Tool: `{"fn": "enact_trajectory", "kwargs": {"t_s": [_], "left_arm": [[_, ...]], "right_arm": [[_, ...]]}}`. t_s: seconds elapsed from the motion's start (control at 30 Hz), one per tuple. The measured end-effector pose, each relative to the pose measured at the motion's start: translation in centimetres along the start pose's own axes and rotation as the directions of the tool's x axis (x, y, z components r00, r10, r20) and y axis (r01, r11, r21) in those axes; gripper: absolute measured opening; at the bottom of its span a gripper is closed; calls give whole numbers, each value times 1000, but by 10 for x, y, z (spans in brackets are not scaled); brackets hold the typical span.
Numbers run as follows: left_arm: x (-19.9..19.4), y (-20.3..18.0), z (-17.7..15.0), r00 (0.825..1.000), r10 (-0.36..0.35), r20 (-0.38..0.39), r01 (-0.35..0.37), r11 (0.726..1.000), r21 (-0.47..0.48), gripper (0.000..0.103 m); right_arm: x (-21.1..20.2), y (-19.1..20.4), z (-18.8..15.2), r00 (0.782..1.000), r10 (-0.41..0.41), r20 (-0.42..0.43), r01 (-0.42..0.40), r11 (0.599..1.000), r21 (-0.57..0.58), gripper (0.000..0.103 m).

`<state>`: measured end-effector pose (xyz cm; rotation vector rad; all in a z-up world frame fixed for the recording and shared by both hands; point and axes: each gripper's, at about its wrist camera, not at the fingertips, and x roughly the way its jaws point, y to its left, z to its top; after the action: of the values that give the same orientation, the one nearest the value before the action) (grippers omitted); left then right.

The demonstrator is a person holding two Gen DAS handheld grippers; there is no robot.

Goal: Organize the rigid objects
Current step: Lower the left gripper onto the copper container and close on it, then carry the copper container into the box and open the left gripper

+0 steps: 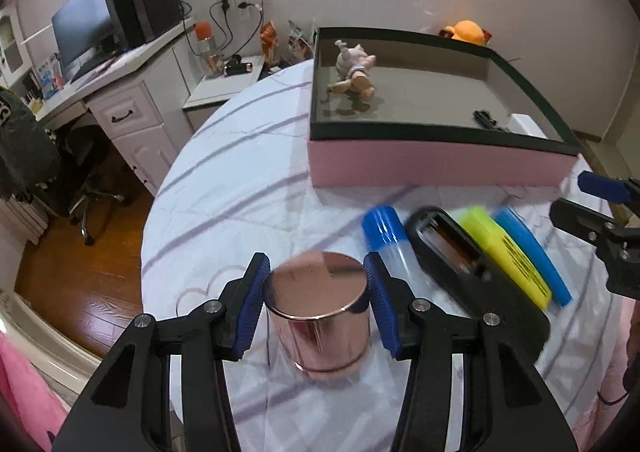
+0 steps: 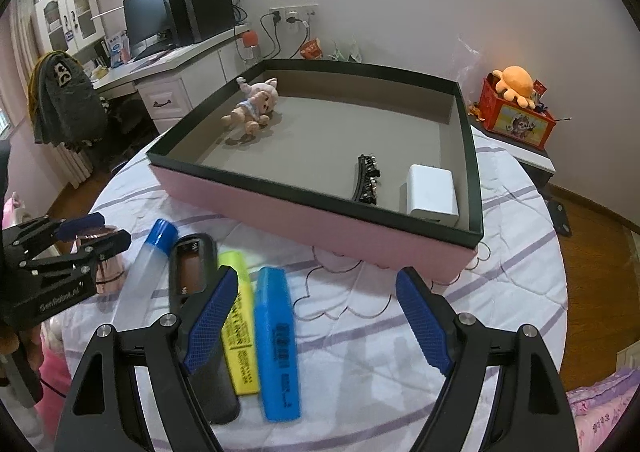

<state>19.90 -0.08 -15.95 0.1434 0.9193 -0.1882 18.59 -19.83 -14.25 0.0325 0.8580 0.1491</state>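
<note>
Left hand-held gripper [image 1: 316, 284] clamps copper tin [image 1: 318, 316] (striped tablecloth [image 1: 240, 156] beneath).

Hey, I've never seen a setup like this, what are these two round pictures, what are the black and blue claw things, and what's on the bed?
Each picture comes from a fisheye camera on a hand-held claw; a person holds one in each hand. The left view shows the left claw closed on a rose-gold metal tin. The right view shows the right claw open and holding nothing. On the striped sheet lie a blue-capped tube, a black case, a yellow highlighter and a blue highlighter. The pink box behind them holds a small doll, a black curved piece and a white block.
</note>
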Motion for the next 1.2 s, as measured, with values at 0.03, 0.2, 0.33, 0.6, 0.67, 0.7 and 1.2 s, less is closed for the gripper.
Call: {"fn": "enact_trajectory", "kwargs": {"t_s": [0.03,0.2,0.33,0.6,0.67,0.7,1.2], "left_arm": [[-2,-1,-4,1000,-2,0,2,1000,0,50],[-4,0,-18,1000,-15,-7,15,1000,-17,50],[-5,0,-20,1000,-20,-5,19,1000,-24,50],[-19,3,-25,998,-52,38,54,997,-49,47],[-25,1,-23,997,-55,54,58,997,-50,47],[-28,-1,-21,996,-58,61,61,997,-46,47],[-56,-47,49,976,-96,196,91,995,31,47]], "right_arm": [[-2,2,-2,1000,-2,2,2,1000,-3,83],[-13,11,-10,1000,1,6,-1,1000,-18,83],[-20,14,-15,1000,-2,6,2,1000,-25,83],[-31,13,-17,1000,-14,19,15,1000,-20,83],[-32,15,-17,1000,-14,18,14,1000,-26,83],[-32,16,-17,1000,-14,18,14,999,-28,83],[-43,-7,14,990,-87,107,88,996,1,83]]}}
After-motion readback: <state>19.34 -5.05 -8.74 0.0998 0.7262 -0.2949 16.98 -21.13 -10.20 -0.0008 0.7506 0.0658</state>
